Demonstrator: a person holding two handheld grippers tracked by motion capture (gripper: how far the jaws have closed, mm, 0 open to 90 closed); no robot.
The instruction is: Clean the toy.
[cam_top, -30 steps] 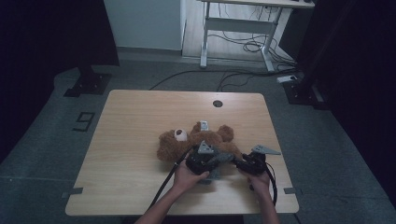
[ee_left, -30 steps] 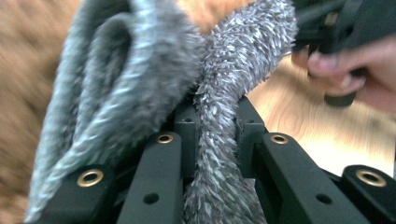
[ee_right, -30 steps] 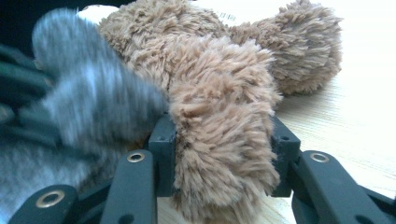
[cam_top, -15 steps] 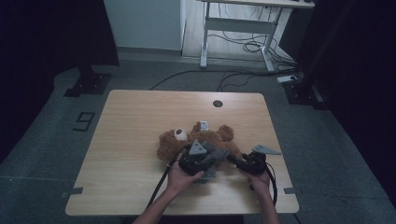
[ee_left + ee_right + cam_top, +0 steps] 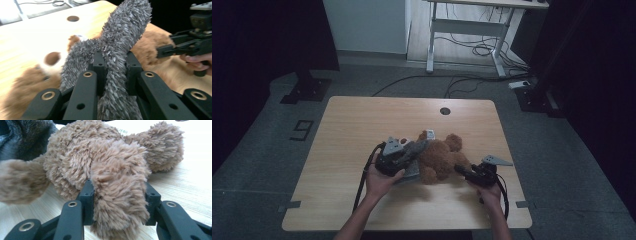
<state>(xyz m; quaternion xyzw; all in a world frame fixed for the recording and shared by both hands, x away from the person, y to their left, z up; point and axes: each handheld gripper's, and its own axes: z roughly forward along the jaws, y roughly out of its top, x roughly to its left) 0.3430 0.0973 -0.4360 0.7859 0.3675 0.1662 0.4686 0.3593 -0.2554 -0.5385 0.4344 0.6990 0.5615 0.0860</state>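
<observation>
Left tongs [image 5: 113, 75], clamped on the grey cloth [image 5: 120, 50], have lifted it. Right tongs [image 5: 117, 202] pin the teddy bear's [image 5: 442, 157] leg beside them, so I'd say the cloth is peeling free.

The teddy bear [image 5: 439, 159] lies on the table [image 5: 362, 125], near the middle. The left gripper [image 5: 404, 152] sits at its left with the fuzzy garment [image 5: 414, 150], the right gripper [image 5: 462, 171] at its right, the grommet hole [image 5: 445, 111] beyond.

Grey fabric [image 5: 117, 62] hides the bear's [image 5: 442, 157] head (partly).
</observation>
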